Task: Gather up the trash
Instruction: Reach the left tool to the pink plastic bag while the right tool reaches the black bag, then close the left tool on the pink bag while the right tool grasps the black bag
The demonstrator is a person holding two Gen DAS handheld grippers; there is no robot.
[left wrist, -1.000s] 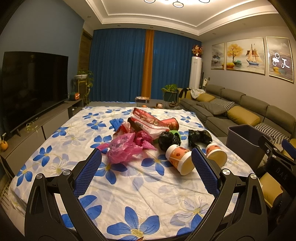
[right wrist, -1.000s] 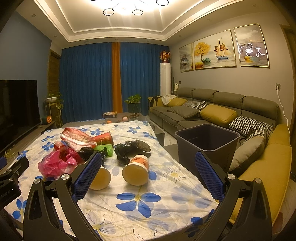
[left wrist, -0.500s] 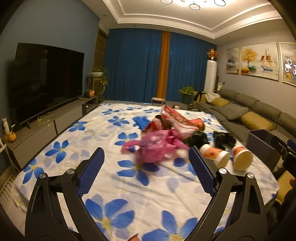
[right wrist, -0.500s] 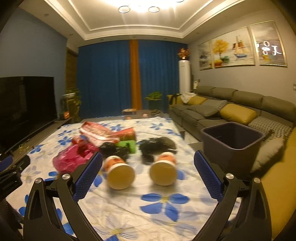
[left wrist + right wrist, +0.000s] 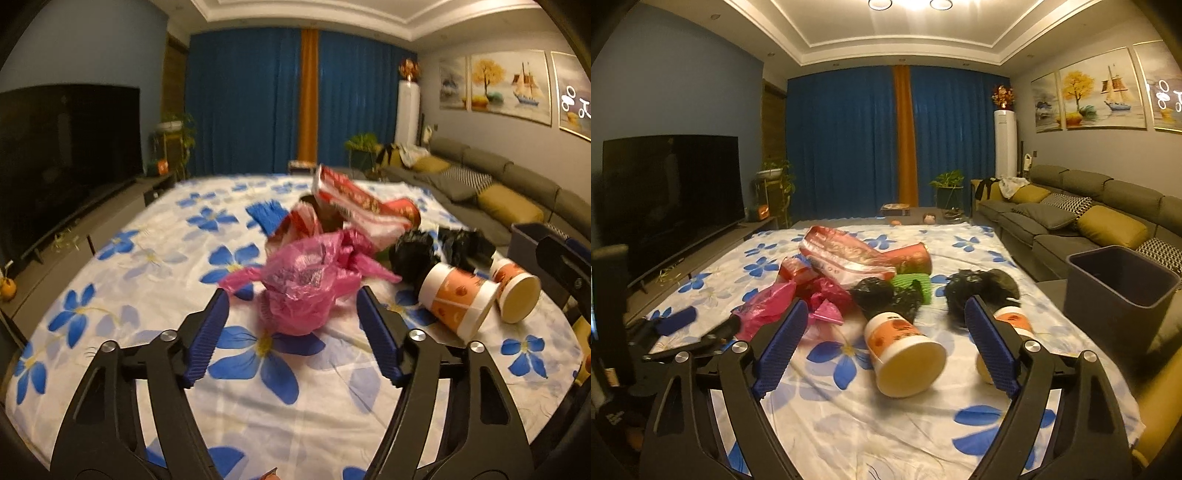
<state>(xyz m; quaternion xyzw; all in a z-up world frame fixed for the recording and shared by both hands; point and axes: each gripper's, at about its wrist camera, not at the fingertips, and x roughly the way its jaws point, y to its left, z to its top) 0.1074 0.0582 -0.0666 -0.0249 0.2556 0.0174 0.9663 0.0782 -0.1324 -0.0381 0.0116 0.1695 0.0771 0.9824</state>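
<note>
A: Two views; only the right wrist's shows the whole dark square bin [image 5: 1123,280], right of the trash pile.

B: Left gripper [image 5: 291,306] fingers closing around the crinkly pink bag [image 5: 306,284], not touching; right gripper [image 5: 886,321] closing, cylindrical paper cup [image 5: 905,354] between.

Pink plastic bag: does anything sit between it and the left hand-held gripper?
Nothing visible does. The pink plastic bag lies right ahead of the left hand-held gripper, whose jaws are closing with the bag's near end between the fingertips; only bare tablecloth lies in front of it. The paper cups sit off to the right.
</note>
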